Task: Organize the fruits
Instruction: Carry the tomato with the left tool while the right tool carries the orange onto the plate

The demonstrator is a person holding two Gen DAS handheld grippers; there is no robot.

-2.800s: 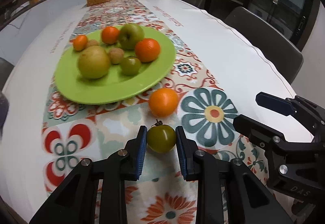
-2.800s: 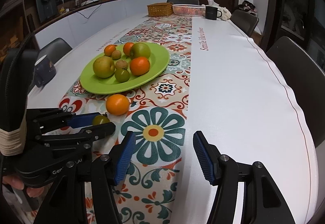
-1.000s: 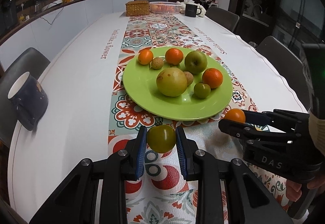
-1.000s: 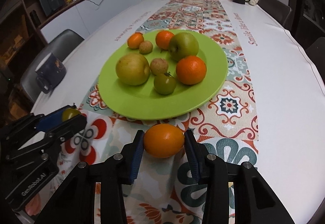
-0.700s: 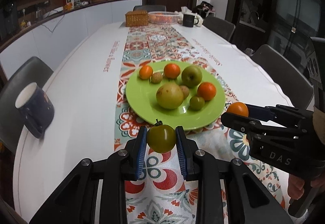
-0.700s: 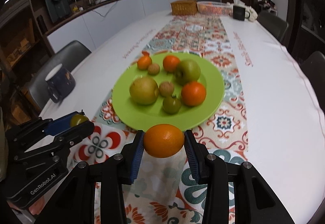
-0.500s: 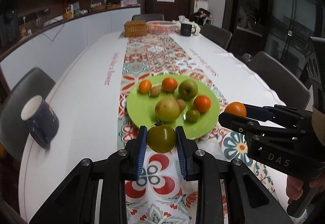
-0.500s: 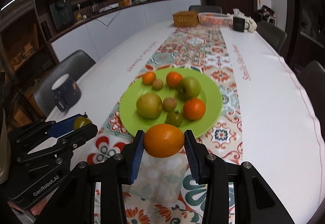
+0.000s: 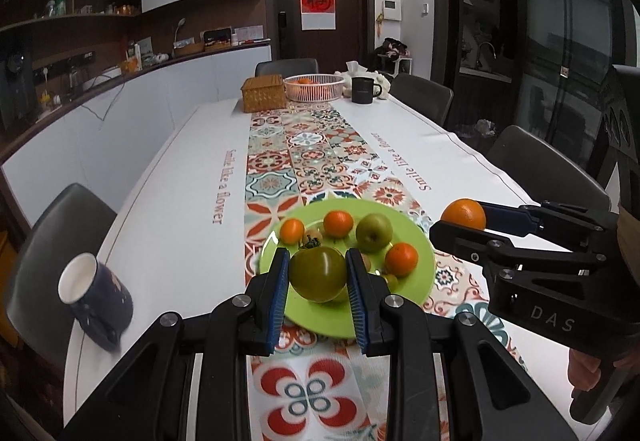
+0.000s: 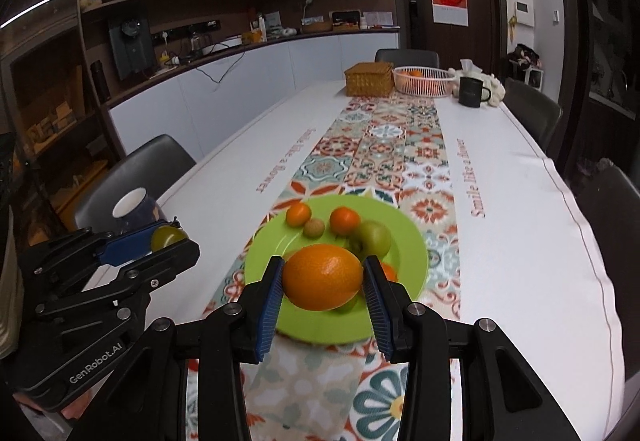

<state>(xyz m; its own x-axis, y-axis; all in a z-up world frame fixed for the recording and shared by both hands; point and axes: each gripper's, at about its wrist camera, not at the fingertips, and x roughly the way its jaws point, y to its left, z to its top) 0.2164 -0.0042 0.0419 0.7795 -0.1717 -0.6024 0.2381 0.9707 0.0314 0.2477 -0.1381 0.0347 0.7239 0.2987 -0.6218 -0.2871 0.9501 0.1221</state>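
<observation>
Both tongs are closed on fruit and are held in the air above the tabletop (image 9: 176,209). By the left tongs (image 9: 318,283) a round green tomato with a dried stem (image 9: 318,273) is gripped between the blue pads. By the right tongs (image 10: 323,291) a round orange (image 10: 322,283) is gripped in the same way. Below them a round lime-green plate (image 9: 418,283) is seen on the patterned table runner (image 9: 316,149) (it carries a green apple (image 9: 374,232) and small oranges). A dark blue mug (image 9: 94,299) is standing near the left edge.
</observation>
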